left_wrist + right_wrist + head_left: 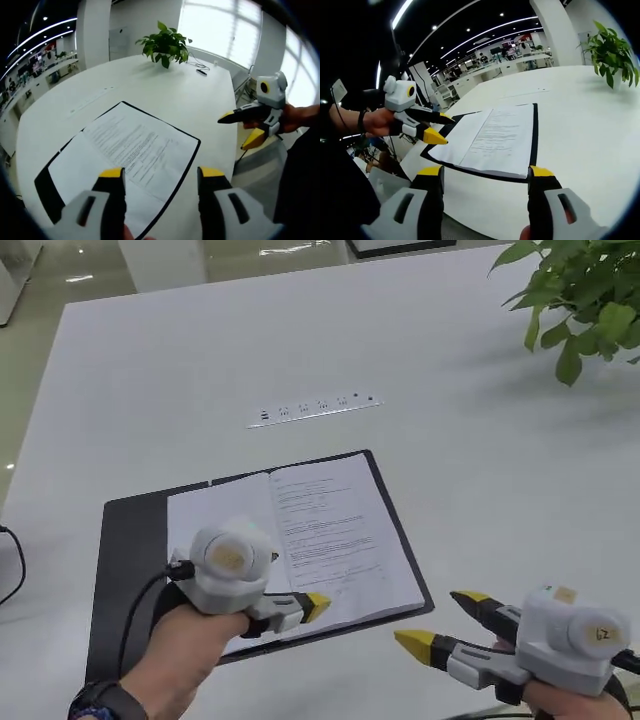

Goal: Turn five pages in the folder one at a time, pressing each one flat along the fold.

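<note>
page text [325, 530]: too small to read | plant [585, 295]: cropped by edge

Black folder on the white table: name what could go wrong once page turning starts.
1. The left gripper and right gripper both stand open, holding nothing. Nothing pins the black folder, so a pull may slide it on the smooth white table.
2. The white printed pages lie flat and stacked, so the fingers may pinch several at once.

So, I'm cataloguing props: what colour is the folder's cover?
Black; the folder shows it best in the head view, framing the white pages.
</note>
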